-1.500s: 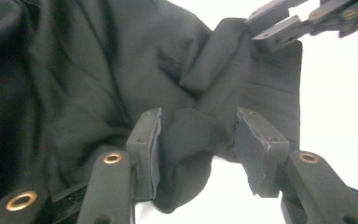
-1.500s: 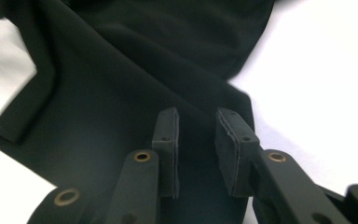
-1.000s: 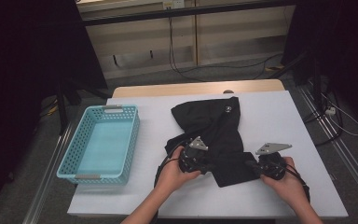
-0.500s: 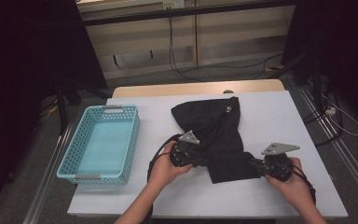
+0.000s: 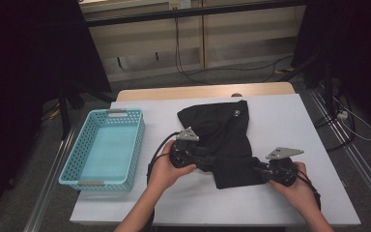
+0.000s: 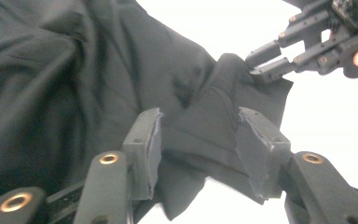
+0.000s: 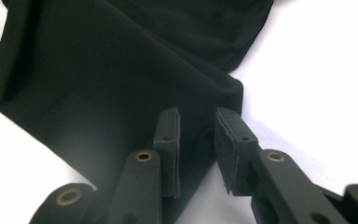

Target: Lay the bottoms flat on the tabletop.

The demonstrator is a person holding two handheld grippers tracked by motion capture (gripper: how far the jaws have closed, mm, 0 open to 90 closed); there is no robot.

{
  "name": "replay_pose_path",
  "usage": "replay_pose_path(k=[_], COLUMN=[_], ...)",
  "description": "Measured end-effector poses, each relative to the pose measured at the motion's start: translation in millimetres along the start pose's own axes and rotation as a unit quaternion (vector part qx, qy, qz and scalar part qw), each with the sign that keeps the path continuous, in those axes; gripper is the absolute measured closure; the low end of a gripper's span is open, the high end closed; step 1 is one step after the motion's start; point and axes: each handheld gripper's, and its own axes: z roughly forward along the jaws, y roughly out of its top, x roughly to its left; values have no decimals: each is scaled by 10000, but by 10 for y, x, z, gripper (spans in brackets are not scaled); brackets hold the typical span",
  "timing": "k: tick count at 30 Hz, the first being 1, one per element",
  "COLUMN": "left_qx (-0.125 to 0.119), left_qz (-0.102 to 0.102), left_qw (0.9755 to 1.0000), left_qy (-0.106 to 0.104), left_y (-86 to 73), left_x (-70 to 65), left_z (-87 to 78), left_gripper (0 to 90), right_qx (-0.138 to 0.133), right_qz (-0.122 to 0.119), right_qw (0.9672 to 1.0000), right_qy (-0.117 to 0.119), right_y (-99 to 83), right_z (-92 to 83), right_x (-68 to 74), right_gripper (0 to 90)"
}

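- High view: the cloth [image 5: 222, 140] lay at table [image 5: 280, 203] centre, basket [image 5: 107, 150] at its 9 o'clock. My left gripper [image 5: 204, 162] and right gripper [image 5: 257, 170] met its near hem.
- Left gripper view: my jaws had just been opening; cloth lay between them, pads [image 6: 148, 148] off it. The right gripper [image 6: 261, 60] was at 1 o'clock.
- Right gripper view: jaws [image 7: 196, 140] parting too, released, straddling the hem. I judged a clean release needed pads clear before lifting.
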Motion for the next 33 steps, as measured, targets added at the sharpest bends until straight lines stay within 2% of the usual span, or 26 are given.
replay_pose_path(k=[5, 8, 9, 10, 12, 15, 19, 22, 26, 30, 33], left_qx=[364, 599, 570, 498, 589, 739, 806, 821, 896, 871, 731], left_qz=[82, 108, 99, 41, 76, 16, 70, 20, -48, -115, -120], left_qw=[9993, 9981, 9983, 9987, 9982, 9973, 9967, 9966, 9959, 9958, 9964], left_qy=[-34, 19, 14, 35, 115, 26, 7, -35, -122, -272, -419], left_y=[-94, -171, -189, -195, -184, -196, -203, -208, -194, -177, -133], left_x=[-90, -116, -107, -96, -88, -83, -94, -98, -101, -117, -167], left_z=[248, 386, 404, 403, 380, 374, 392, 389, 368, 326, 255], left_gripper=[488, 496, 509, 526, 600, 733, 798, 865, 891, 895, 895], right_qx=[6, 11, 28, 28, 46, 72, 132, 128, 107, 110, 80], right_qz=[-39, -38, -40, -42, -5, 19, -12, 42, 48, 33, 73], right_qw=[10000, 10000, 10000, 9999, 9999, 9998, 9996, 9994, 9993, 9992, 9992], right_qy=[-14, 39, 77, 105, 136, 194, 252, 329, 363, 372, 388], right_y=[14, 14, 14, 12, 9, -2, -13, -28, -27, -28, -14], right_z=[18, 17, 13, 12, 2, -18, -56, -81, -127, -178, -227], right_x=[29, 38, 40, 39, 38, 28, 37, 35, 29, 28, 17], right_gripper=[738, 808, 847, 859, 879, 895, 900, 900, 900, 900, 900])
